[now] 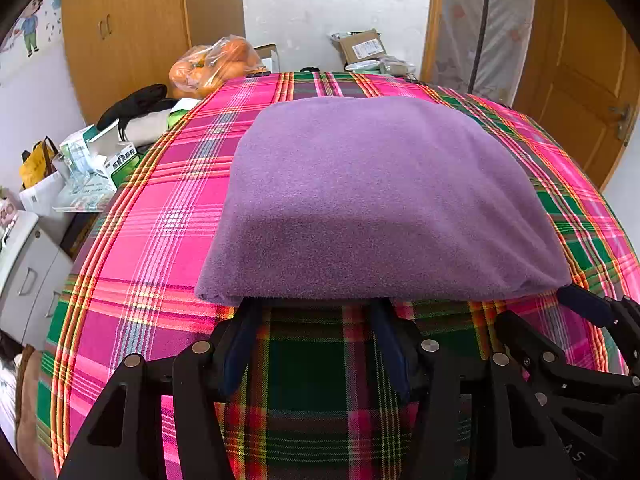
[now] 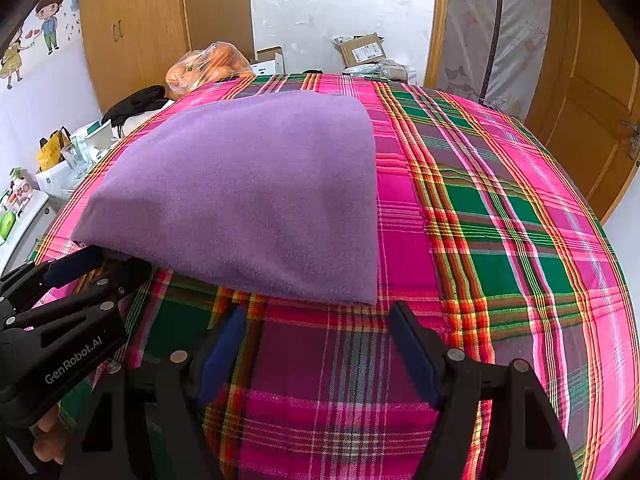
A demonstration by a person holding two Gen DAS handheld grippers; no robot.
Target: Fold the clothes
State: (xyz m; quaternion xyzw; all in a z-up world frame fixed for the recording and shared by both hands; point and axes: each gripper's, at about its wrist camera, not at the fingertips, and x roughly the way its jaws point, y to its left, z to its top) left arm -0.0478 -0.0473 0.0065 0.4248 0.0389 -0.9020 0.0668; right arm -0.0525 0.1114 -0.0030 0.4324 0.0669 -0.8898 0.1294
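A folded purple fleece cloth (image 1: 380,200) lies flat on the pink and green plaid bed cover (image 1: 312,380). My left gripper (image 1: 314,306) is open at the cloth's near edge, and its fingertips (image 1: 250,308) sit just under the hem with nothing pinched. In the right wrist view the same cloth (image 2: 248,196) lies left of centre. My right gripper (image 2: 318,314) is open just short of the cloth's near right corner, apart from it. The left gripper (image 2: 100,268) shows at the cloth's near left corner. The right gripper (image 1: 552,312) shows at the right edge of the left wrist view.
A plastic bag of oranges (image 1: 212,64) and cardboard boxes (image 1: 362,46) stand past the bed's far edge. Boxes, bags and a dark garment (image 1: 136,108) crowd the left side, above a white drawer unit (image 1: 28,264). A wooden wardrobe (image 1: 132,20) and door (image 1: 588,80) flank the room. Bare plaid lies right of the cloth.
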